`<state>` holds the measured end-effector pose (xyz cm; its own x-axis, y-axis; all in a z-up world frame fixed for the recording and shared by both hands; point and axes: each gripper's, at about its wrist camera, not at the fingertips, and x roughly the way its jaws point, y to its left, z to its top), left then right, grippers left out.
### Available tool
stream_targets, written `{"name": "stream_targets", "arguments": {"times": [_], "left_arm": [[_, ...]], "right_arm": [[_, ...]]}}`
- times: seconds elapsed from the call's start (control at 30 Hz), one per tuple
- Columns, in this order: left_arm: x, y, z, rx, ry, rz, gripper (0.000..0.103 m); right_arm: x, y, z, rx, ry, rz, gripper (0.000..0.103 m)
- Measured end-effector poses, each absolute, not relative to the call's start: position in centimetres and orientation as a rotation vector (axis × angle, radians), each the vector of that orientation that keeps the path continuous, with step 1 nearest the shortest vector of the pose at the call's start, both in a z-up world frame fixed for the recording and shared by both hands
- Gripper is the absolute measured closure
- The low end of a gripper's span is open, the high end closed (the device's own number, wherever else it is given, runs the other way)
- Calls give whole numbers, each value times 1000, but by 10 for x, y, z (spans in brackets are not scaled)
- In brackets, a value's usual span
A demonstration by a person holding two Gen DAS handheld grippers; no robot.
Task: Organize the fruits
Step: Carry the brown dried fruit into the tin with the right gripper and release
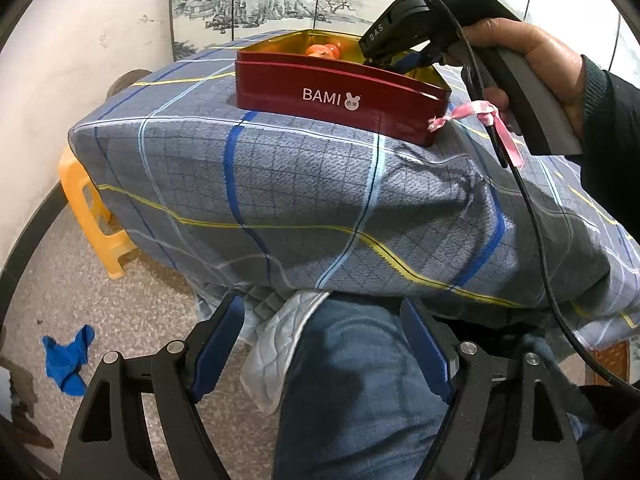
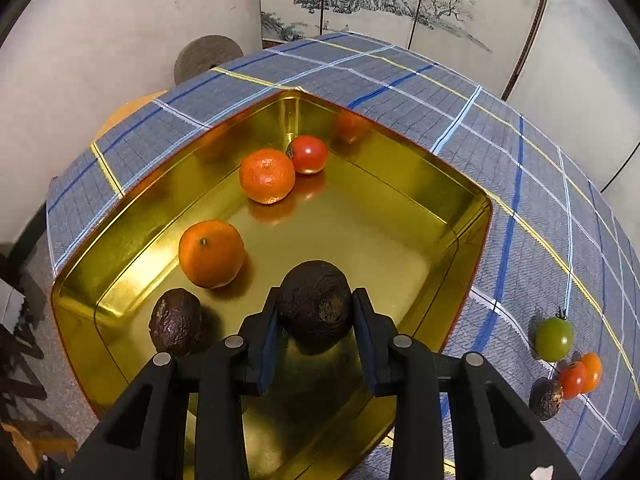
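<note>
A red tin (image 1: 336, 88) with a gold inside (image 2: 400, 216) stands on the checked tablecloth. In the right wrist view it holds two oranges (image 2: 267, 176) (image 2: 211, 253), a red tomato (image 2: 308, 154) and a dark wrinkled avocado (image 2: 176, 321). My right gripper (image 2: 316, 320) is shut on a second dark avocado (image 2: 315, 304), low inside the tin. In the left wrist view the right gripper (image 1: 394, 56) dips into the tin, held by a hand (image 1: 532, 64). My left gripper (image 1: 322, 344) hangs open and empty below the table edge, over a jeans-clad leg (image 1: 352, 392).
On the cloth right of the tin lie a green tomato (image 2: 554, 338), a red tomato (image 2: 573, 379), a small orange fruit (image 2: 593, 371) and another dark avocado (image 2: 546, 398). A yellow stool (image 1: 92, 220) and a blue rag (image 1: 68, 356) are on the floor. A painted screen stands behind.
</note>
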<state>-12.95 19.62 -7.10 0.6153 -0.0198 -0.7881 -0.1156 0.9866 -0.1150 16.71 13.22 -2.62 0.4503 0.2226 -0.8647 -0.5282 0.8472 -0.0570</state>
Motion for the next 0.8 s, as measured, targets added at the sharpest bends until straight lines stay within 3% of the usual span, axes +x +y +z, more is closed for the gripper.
{"name": "stream_targets", "arguments": {"times": [0.8], "left_arm": [[-131,184,-63,-112,906,58,23]], "right_arm": [[159,139,-31,-415,958,451,72]]}}
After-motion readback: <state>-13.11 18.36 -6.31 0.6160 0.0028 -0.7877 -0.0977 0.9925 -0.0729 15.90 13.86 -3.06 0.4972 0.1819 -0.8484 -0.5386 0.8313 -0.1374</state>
